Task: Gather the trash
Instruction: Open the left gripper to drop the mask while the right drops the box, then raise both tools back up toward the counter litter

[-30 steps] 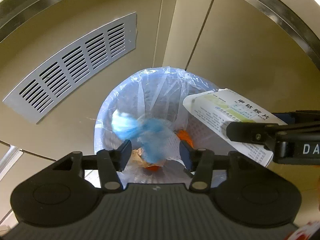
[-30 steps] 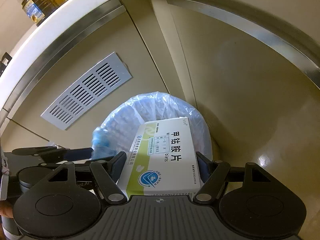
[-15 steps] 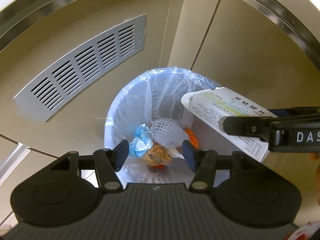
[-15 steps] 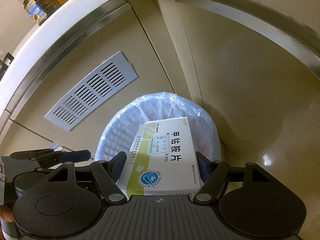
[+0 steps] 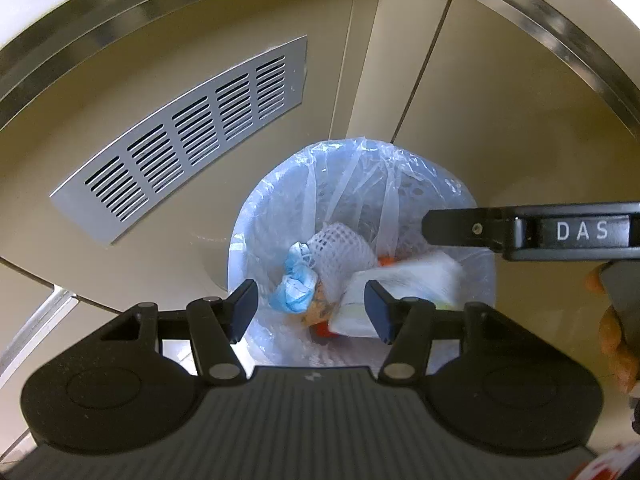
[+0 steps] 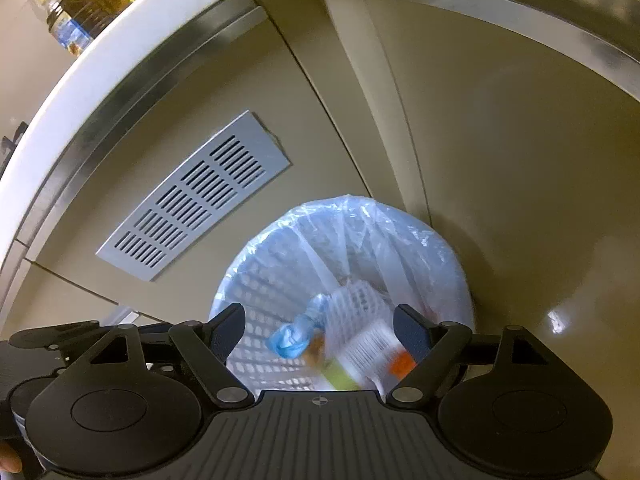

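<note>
A round trash bin (image 5: 256, 216) lined with a clear plastic bag stands on the floor below both grippers; it also shows in the right wrist view (image 6: 448, 256). Inside lie a blue face mask (image 5: 294, 288), a white foam net (image 5: 340, 248), orange scraps and the white medicine box (image 5: 404, 280), blurred. The box (image 6: 368, 350) and mask (image 6: 294, 334) show in the right wrist view too. My left gripper (image 5: 312, 310) is open and empty above the bin. My right gripper (image 6: 318, 330) is open and empty above the bin; one of its fingers (image 5: 472, 229) crosses the left wrist view.
Beige cabinet doors with a grey vent grille (image 5: 188, 140) stand behind the bin. A white countertop edge (image 6: 80, 72) above holds bottles (image 6: 68, 12). Glossy beige floor (image 6: 560, 280) lies to the right of the bin.
My right gripper opened and let go of the medicine box, which dropped into the bin. The blue mask dropped from the left gripper earlier and now lies in the bin.
</note>
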A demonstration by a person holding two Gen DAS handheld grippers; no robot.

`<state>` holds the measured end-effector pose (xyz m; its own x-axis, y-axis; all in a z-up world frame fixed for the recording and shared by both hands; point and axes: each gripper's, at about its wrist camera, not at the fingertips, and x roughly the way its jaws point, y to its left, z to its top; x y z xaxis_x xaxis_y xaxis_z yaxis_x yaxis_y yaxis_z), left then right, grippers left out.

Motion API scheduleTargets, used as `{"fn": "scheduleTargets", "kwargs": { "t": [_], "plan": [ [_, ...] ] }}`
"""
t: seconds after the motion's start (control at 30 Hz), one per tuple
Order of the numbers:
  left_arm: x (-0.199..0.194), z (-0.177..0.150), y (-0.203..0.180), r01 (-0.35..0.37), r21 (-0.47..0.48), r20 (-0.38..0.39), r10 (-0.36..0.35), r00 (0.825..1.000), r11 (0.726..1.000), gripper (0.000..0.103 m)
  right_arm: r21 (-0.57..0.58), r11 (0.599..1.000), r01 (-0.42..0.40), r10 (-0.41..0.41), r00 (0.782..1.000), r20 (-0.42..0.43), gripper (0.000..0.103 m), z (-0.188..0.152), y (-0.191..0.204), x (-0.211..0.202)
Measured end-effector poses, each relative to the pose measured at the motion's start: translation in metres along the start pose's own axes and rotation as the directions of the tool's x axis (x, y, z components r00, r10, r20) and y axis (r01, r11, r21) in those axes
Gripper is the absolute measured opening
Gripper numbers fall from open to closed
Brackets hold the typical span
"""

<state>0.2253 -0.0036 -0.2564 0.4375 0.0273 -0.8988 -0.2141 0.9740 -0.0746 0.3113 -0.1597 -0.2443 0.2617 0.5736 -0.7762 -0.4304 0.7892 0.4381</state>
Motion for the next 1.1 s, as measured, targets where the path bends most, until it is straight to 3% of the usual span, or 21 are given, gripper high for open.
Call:
{"fn": "scheduleTargets", "kwargs": {
  "t": [0.47, 1.1],
  "plan": [
    [-0.009, -0.004, -0.007, -0.003, -0.003, 0.007, 0.003, 1.000, 1.000, 0.055, -0.036, 0.998, 0.054, -0.055, 0.997, -0.052, 0.081, -0.008, 0.004, -0.012],
    [-0.064, -0.022, -0.026, -0.031, -0.029, 0.045, 0.033, 0.998, 0.999, 0.055, -0.058, 0.998, 0.029, -0.031, 0.999, -0.036, 0.081, -0.021, 0.022, -0.067]
  ]
}}
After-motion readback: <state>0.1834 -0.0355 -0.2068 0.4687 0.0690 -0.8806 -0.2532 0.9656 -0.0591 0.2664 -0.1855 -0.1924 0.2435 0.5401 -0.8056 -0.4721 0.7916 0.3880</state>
